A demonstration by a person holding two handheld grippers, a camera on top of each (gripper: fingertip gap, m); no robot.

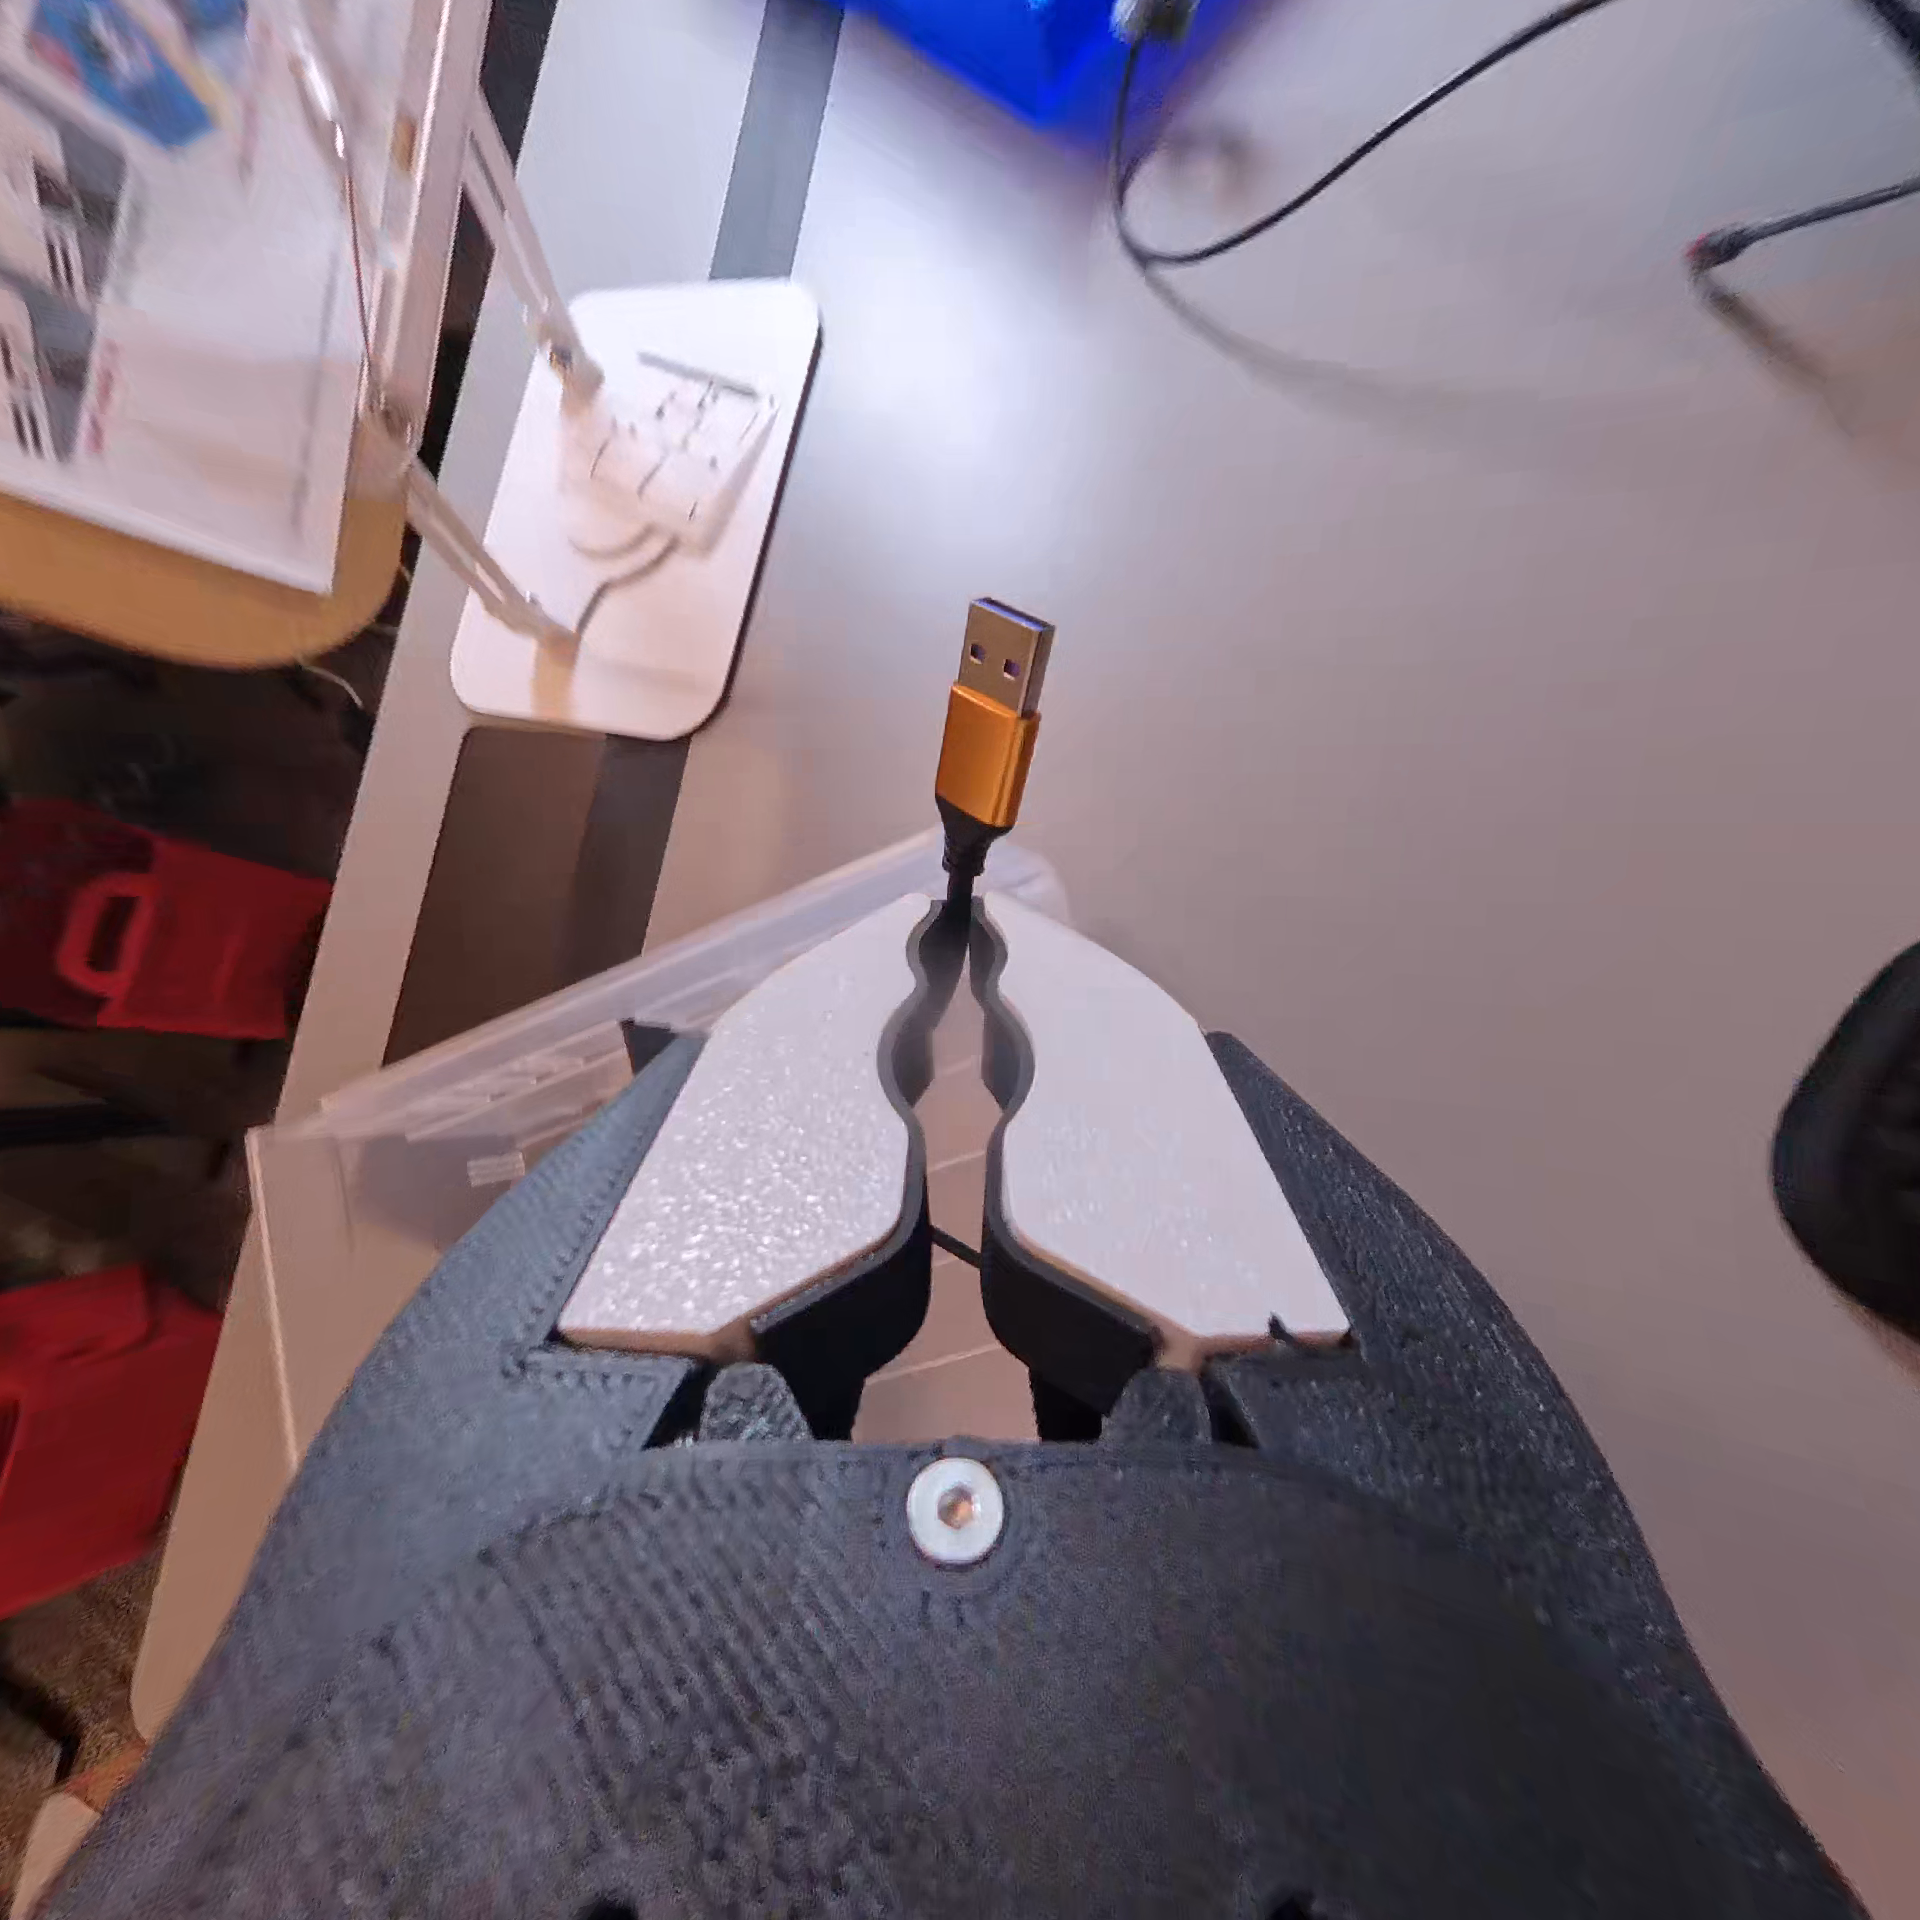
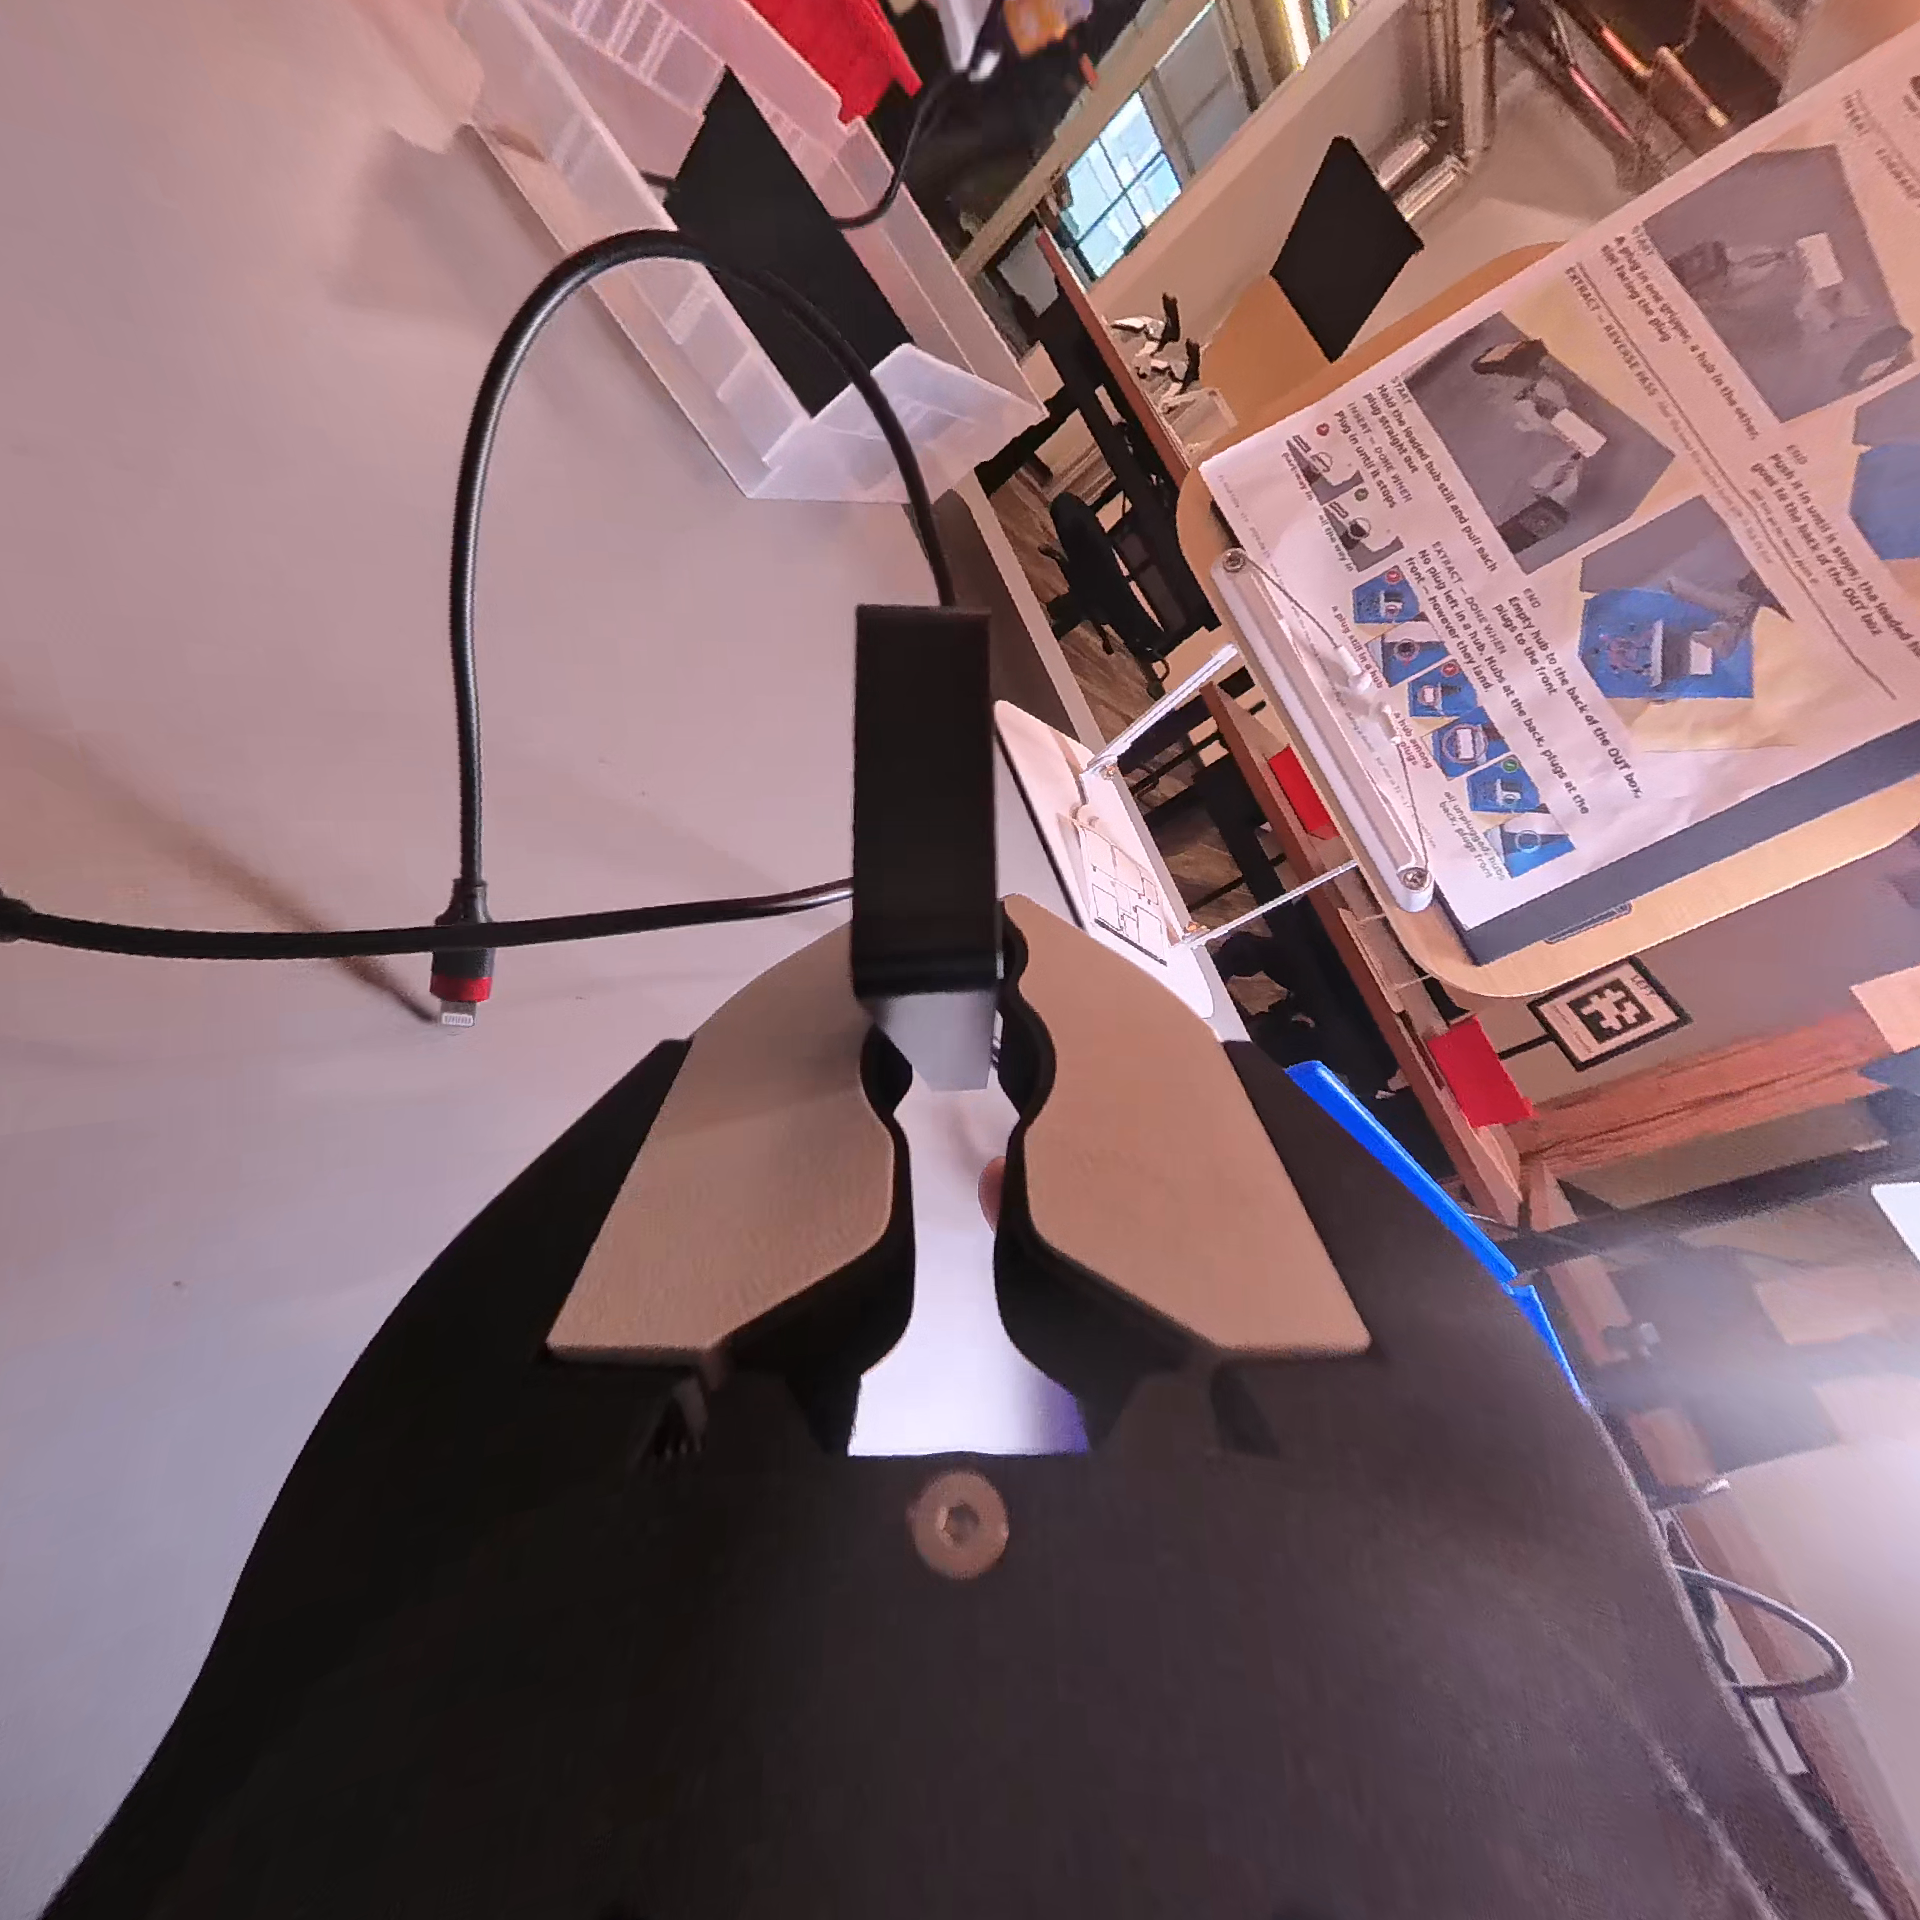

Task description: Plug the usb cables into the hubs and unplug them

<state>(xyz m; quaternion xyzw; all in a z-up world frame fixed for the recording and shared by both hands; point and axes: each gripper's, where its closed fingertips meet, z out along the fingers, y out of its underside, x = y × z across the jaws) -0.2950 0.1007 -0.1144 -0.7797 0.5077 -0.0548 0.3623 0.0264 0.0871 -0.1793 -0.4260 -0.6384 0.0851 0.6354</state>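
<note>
My left gripper (image 1: 958,914) is shut on the black cable of a USB cable, just behind its orange plug (image 1: 992,727). The plug sticks out forward above the white table, metal end free. My right gripper (image 2: 930,966) is shut on a dark grey USB hub (image 2: 920,800), held up on end above the table. A black cable (image 2: 478,582) loops off from the hub's far end. Another black cable with a red-collared plug (image 2: 462,982) hangs or lies to the left, and a thin black cable (image 2: 416,940) crosses under the hub.
A clear plastic bin (image 1: 582,1049) sits under my left gripper and shows at the top of the right wrist view (image 2: 831,343). A blue bin (image 1: 1039,52) lies ahead with black cables (image 1: 1299,197) beside it. A white stand base (image 1: 644,509) carries an instruction sheet (image 2: 1621,582) at the table edge. The gap from one gripper's tips to the other's is roughly 35 centimetres.
</note>
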